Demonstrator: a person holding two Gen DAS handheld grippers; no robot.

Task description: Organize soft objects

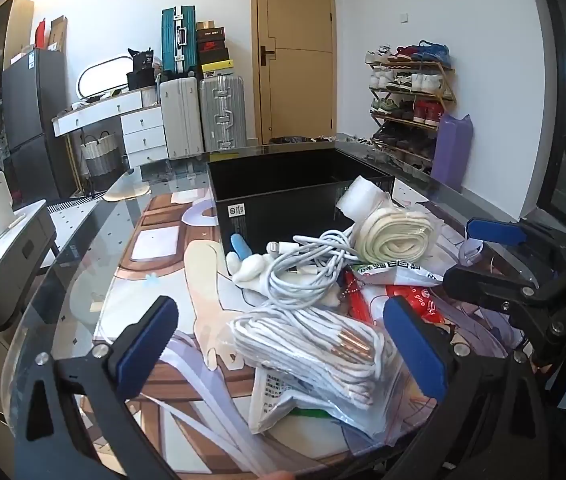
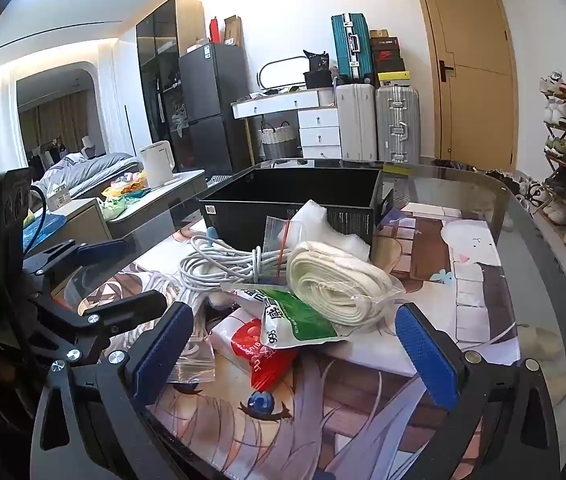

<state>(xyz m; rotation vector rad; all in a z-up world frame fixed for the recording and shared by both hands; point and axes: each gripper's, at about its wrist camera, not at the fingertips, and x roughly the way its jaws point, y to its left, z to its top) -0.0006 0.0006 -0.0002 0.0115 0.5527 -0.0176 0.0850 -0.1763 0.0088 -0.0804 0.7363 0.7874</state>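
Note:
A pile of soft things lies on an illustrated mat in front of an open black box. Nearest me is a clear bag of white cords. Behind it are a coiled white cable, a cream rolled strap in plastic, a green-and-white packet, a red packet and a white plush toy. My left gripper is open, its pads either side of the cord bag without touching it. My right gripper is open just short of the packets.
The mat covers a round glass table whose edge curves close on both sides. White foam wrap leans on the box. Beyond stand suitcases, a shoe rack, a low cabinet with a white kettle and a door.

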